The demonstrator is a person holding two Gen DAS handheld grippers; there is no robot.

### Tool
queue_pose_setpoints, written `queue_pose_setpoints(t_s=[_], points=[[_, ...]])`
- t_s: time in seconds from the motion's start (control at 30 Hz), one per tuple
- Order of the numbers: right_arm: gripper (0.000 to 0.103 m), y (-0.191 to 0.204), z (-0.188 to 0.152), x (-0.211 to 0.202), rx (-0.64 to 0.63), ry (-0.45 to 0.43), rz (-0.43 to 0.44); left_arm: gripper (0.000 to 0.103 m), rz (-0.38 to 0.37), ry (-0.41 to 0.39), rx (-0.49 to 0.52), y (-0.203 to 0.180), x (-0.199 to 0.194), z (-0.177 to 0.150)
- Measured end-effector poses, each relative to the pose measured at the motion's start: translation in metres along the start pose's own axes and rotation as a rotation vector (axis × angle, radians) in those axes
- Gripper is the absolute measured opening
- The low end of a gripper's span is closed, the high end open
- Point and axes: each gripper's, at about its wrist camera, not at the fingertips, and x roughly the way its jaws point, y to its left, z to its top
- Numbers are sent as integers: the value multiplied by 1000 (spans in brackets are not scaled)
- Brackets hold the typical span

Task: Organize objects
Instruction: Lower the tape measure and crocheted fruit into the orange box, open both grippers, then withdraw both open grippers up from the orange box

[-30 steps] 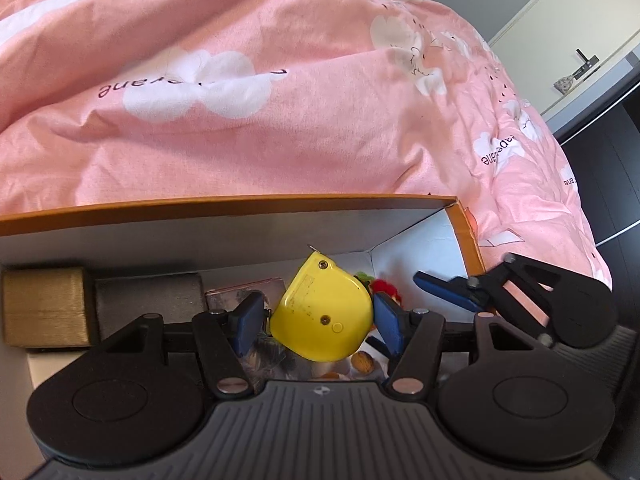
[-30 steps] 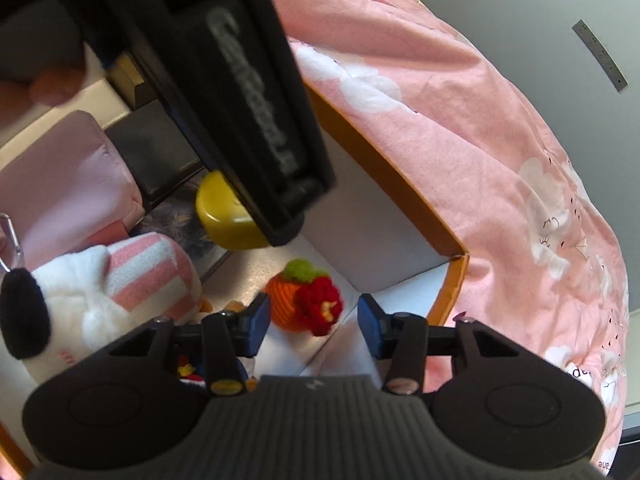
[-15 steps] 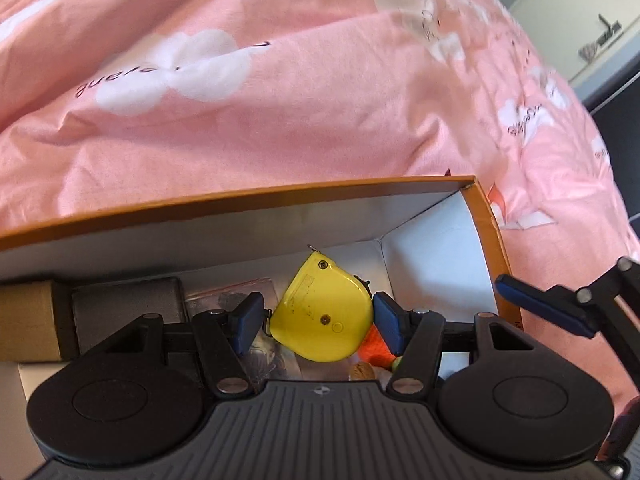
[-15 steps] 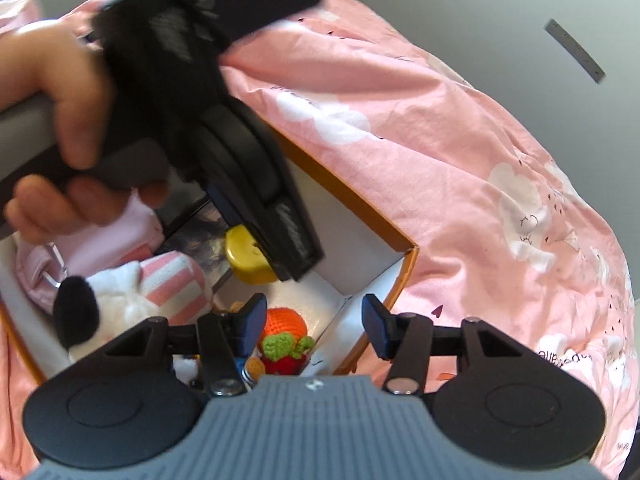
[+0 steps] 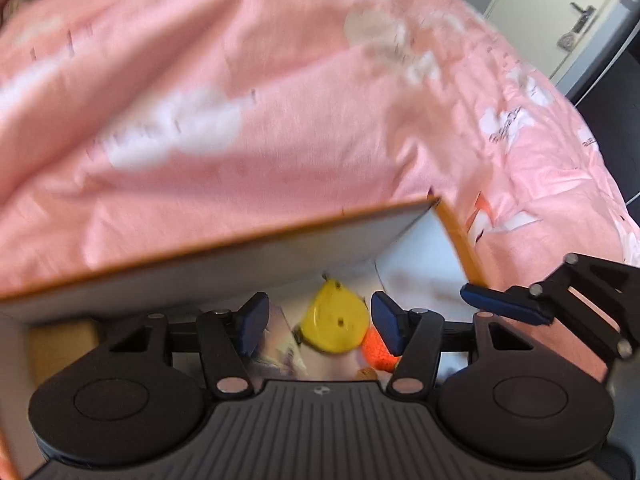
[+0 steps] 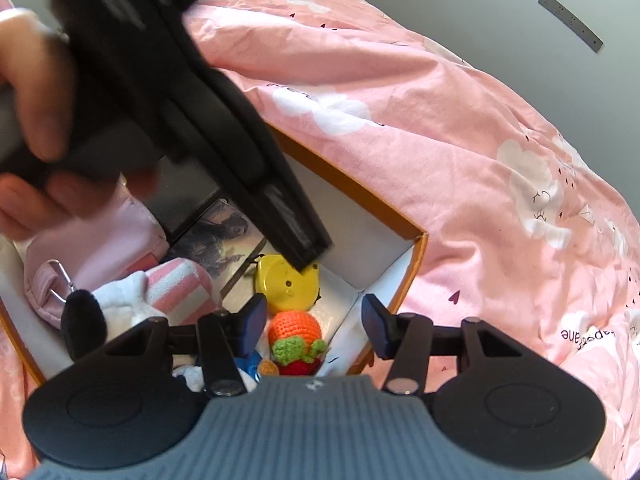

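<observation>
Currently, item by item, from my hands outward.

Left tool (image 5: 316, 322): jaws apart, nothing between the pads. It hangs above the box; the picture from it is blurred.

Right tool (image 6: 314, 318): jaws apart, empty, and they have just been opening a little with nothing between them. It sits over the box's near corner.

Yellow tape measure (image 6: 287, 283): lies flat on the box floor, free of both tools, just beside the corner wall. I judge this item placed.

Crocheted orange (image 6: 295, 328): on the box floor, touching or nearly touching the tape measure, with a green and red knitted piece (image 6: 298, 354) against it.

Plush toy (image 6: 132, 304), white with pink stripes and a black ear: in the box, to the left of the tape measure.

Printed picture card (image 6: 218, 236): flat on the floor of the box, partly under other things.

Pink pouch (image 6: 96, 236) with a clip: at the left wall of the box.

Orange-edged box (image 6: 352, 184): open, resting on the bed's pink quilt (image 6: 460, 128).

Status: everything I can see already lies inside the box. No loose thing shows on the quilt. Whether more waits out of view, I cannot tell; the job looks close to finished.
</observation>
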Motion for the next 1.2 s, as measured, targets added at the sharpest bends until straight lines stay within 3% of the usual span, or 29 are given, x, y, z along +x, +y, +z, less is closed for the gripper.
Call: queue_pose_setpoints(t_s=[0.13,0.27,0.47,0.63,0.73,0.83,1.2], points=[[55,-8,1,-17,154,-25,10,68,67,-161,33,2,-47,-15],[55,-7,-8,-44,325,-81,24,68,108,-300,4,5,-91,-41],[63,12,-13,-97,442,-194,1,80,197,-443,-7,2,-145,-82],[72,34,-20,-135,494,-303,-43,89,310,-497,0,-4,-172,-109],[78,50,-26,-150,529,-349,-57,90,362,-492,-4,-7,-176,-123],[79,65,-35,-155,559,-363,-89,90,352,-458,-26,-5,-171,-137],[79,96,-50,-139,548,-295,-135,90,370,-289,-129,7,-148,-173]])
